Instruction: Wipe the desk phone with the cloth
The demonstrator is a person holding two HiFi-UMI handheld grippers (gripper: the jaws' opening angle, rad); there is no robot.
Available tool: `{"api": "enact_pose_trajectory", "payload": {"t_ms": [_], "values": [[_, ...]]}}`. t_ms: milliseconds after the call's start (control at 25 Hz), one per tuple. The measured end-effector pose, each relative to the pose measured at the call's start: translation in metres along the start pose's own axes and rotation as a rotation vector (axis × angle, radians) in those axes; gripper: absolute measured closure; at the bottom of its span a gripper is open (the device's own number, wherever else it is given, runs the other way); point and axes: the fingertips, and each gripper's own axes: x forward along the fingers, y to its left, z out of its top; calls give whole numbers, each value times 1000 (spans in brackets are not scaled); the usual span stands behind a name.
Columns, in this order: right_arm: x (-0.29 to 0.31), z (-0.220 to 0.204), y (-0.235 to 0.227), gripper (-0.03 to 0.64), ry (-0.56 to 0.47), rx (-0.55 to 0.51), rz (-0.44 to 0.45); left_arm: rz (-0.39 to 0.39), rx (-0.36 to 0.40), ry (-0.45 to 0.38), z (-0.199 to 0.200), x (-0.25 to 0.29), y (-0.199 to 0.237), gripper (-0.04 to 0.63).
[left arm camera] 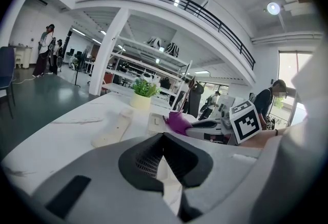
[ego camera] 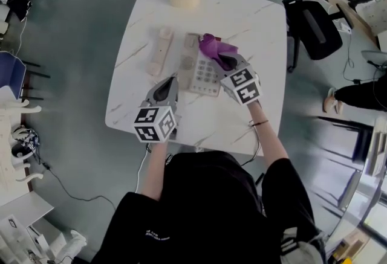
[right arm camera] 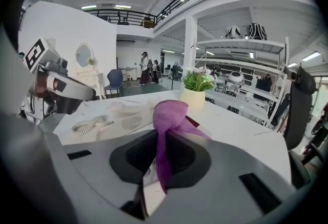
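Right tongs (ego camera: 227, 63) pinch the purple cloth (ego camera: 211, 46) over the desk phone (ego camera: 204, 74); left tongs (ego camera: 169, 84) closed, empty.

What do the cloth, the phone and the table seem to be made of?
Cloth: purple woven or knitted fabric, soft; its mesh texture shows.
Phone: likely beige plastic, smooth matte moulded shell.
Table: white marble-look top with grey veins; real stone or laminate, unclear.

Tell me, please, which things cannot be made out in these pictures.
1. Head view: the keys of the desk phone are too small to read; the right gripper covers its right edge.
2. Head and right gripper views: whether the cloth touches the phone is hidden by the cloth's own folds and the gripper's body.
3. Left gripper view: the body of the left gripper hides the table just ahead.
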Motion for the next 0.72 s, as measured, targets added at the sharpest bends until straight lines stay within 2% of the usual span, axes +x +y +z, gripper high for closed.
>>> {"api": "enact_pose_trajectory", "payload": {"t_ms": [720], "values": [[-10, -11, 20, 583, -2, 21, 28, -5, 6, -13, 4, -5, -4, 597]]}}
